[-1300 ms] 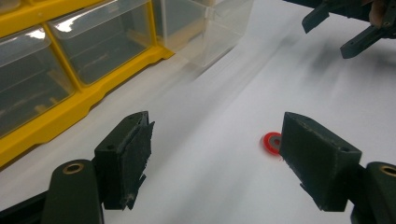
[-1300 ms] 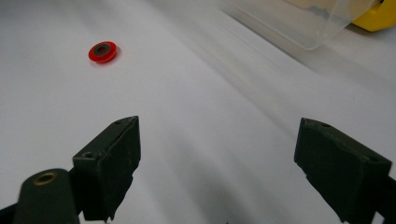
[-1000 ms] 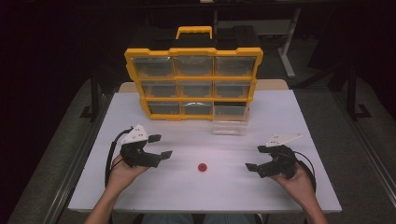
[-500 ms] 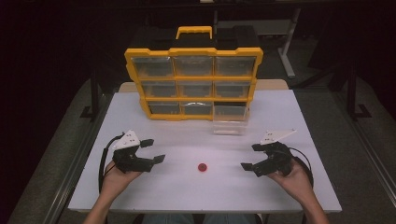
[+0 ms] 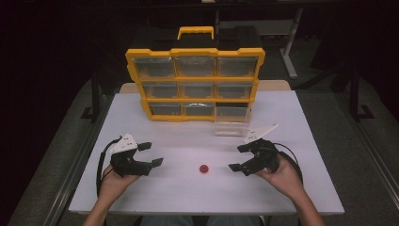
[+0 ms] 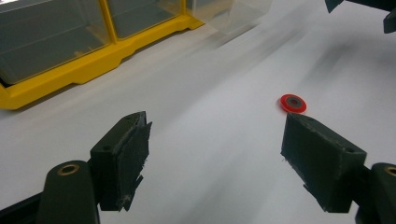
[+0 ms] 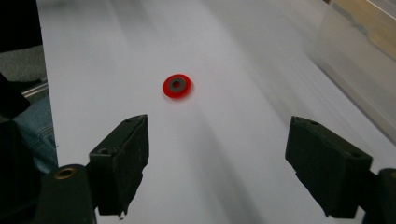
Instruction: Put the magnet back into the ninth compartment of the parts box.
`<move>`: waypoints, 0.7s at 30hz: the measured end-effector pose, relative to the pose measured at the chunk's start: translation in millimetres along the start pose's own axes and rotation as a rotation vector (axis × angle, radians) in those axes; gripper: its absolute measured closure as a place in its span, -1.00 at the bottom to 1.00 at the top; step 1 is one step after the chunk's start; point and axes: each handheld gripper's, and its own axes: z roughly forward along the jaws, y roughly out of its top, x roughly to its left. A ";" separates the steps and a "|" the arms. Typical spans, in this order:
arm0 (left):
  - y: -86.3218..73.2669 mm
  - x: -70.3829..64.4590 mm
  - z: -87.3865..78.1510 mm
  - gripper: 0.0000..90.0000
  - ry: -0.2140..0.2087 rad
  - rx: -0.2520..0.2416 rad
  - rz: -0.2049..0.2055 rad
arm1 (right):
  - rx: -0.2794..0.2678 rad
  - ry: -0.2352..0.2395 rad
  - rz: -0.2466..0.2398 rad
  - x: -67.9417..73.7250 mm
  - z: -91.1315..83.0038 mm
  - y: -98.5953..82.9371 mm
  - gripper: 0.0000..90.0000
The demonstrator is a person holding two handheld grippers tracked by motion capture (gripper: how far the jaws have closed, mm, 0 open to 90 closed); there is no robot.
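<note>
A small red disc (image 5: 203,168) with a grey centre lies flat on the white table (image 5: 188,197), near the front edge and about midway between the two tools. At its nine o'clock, a little apart, sits the left gripper (image 5: 151,154), held in the person's left hand (image 5: 115,181); its jaws stand wide apart with nothing between them, pointing toward three o'clock. In the left gripper view the disc (image 6: 293,103) lies just beyond the tip of the right-hand jaw, bare tabletop showing in the gap. At the disc's three o'clock is the right gripper (image 5: 239,157), in the right hand (image 5: 282,172), jaws likewise spread wide and empty, aimed toward nine o'clock. From the right gripper view the disc (image 7: 176,86) sits ahead and closer to the left-hand jaw, not touched by either. Out at twelve o'clock, well apart from the disc, a yellow organizer case (image 5: 195,84) stands upright with its grid of clear-fronted drawers facing the person. A clear plastic bin (image 5: 231,127) rests on the table just in front of the case's lower right corner, at roughly one o'clock from the disc.
</note>
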 end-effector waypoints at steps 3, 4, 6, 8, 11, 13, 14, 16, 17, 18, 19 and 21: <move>-0.7 0.9 0.0 -0.49 0.001 0.007 0.003 | 0.027 0.018 -0.018 2.8 9.7 8.2 -0.44; -0.9 0.8 -0.1 -0.49 0.002 0.007 0.002 | 0.034 0.033 -0.024 3.6 13.2 10.8 -0.37; -1.1 0.6 -0.3 -0.49 0.002 0.007 0.004 | 0.049 0.044 -0.039 5.5 20.3 16.1 -0.34; -1.0 0.8 -0.1 -0.49 0.001 0.007 0.010 | 0.061 0.064 -0.053 7.2 27.6 20.7 -0.29; -1.2 0.7 -0.1 -0.49 0.000 0.004 0.004 | 0.070 0.082 -0.072 7.7 38.5 24.8 -0.23; -2.1 1.5 0.3 -0.49 0.000 -0.001 0.006 | 0.086 0.084 -0.092 6.6 45.9 26.2 -0.20; -2.2 1.6 0.2 -0.49 0.001 0.003 0.001 | 0.089 0.092 -0.093 6.5 49.5 26.9 -0.18; -2.8 1.7 0.7 -0.49 -0.001 -0.001 -0.007 | 0.097 0.094 -0.101 8.1 56.2 28.1 -0.13; -2.6 1.6 1.0 -0.49 -0.002 -0.002 -0.008 | 0.096 0.096 -0.118 8.0 60.0 28.9 -0.10; -2.5 1.8 1.4 -0.49 -0.003 -0.005 -0.001 | 0.099 0.101 -0.122 8.6 63.6 30.0 -0.09; -2.3 1.2 1.5 -0.49 -0.004 -0.004 -0.004 | 0.105 0.105 -0.119 9.6 67.3 31.2 -0.09; -2.3 1.3 1.5 -0.49 -0.005 -0.002 0.008 | 0.103 0.109 -0.137 10.0 74.5 32.5 -0.07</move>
